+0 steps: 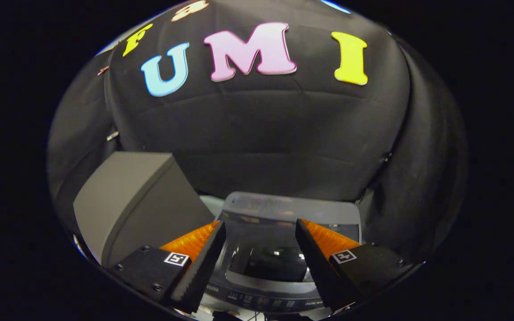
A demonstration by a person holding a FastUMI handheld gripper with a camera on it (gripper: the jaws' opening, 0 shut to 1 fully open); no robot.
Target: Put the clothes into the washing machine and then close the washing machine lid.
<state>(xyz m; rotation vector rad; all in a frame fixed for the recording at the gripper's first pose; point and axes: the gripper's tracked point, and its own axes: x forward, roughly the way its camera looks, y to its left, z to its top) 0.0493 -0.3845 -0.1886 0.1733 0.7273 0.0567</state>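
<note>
Fingers [260,227] spread apart, empty, above washing machine [283,209]; lid [266,256] down, drum contents dark, unreadable; grey box [123,200] beside.

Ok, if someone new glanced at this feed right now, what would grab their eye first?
Probably the hand-held gripper, its fingers spread open with nothing between them. Just beyond them sits the small grey top-loading washing machine, its dark see-through lid seemingly down. A plain grey box stands beside the machine, against the black cloth wall.
</note>
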